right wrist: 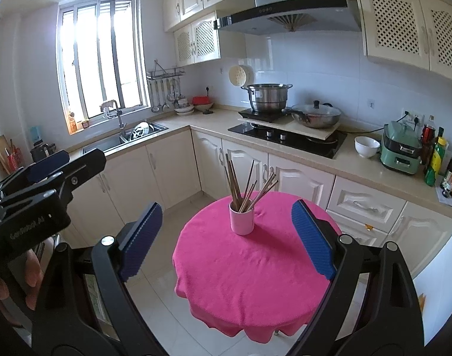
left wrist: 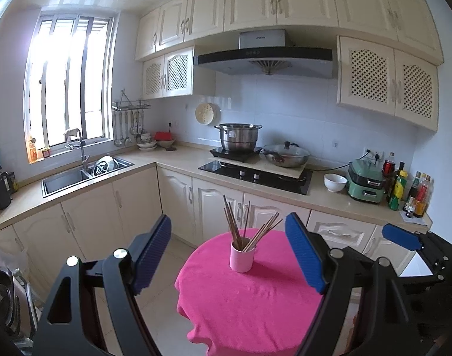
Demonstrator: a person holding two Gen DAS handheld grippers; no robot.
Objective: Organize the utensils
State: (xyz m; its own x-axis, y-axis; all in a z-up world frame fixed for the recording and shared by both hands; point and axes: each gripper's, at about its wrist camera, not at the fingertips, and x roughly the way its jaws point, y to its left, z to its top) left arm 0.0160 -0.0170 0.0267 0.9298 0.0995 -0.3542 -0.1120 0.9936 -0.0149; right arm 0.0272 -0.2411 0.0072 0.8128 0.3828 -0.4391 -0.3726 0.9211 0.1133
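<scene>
A pale pink cup [left wrist: 241,256] stands upright on a round table with a bright pink cloth [left wrist: 249,299]. Several brown wooden chopsticks [left wrist: 246,228] stand fanned out in it. My left gripper [left wrist: 228,252] is open and empty, held above the near side of the table, with the cup between its blue pads in view. The right wrist view shows the same cup [right wrist: 241,218], chopsticks [right wrist: 246,185] and cloth [right wrist: 255,270]. My right gripper [right wrist: 227,234] is open and empty, short of the cup. The left gripper's body [right wrist: 33,195] shows at the left.
Cream kitchen cabinets and a beige counter [left wrist: 172,160] wrap behind the table. On it are a sink [left wrist: 86,173], a black hob [left wrist: 255,176] with a steel pot and a lidded wok, a white bowl [left wrist: 335,182], a green appliance and bottles. The floor is pale tile.
</scene>
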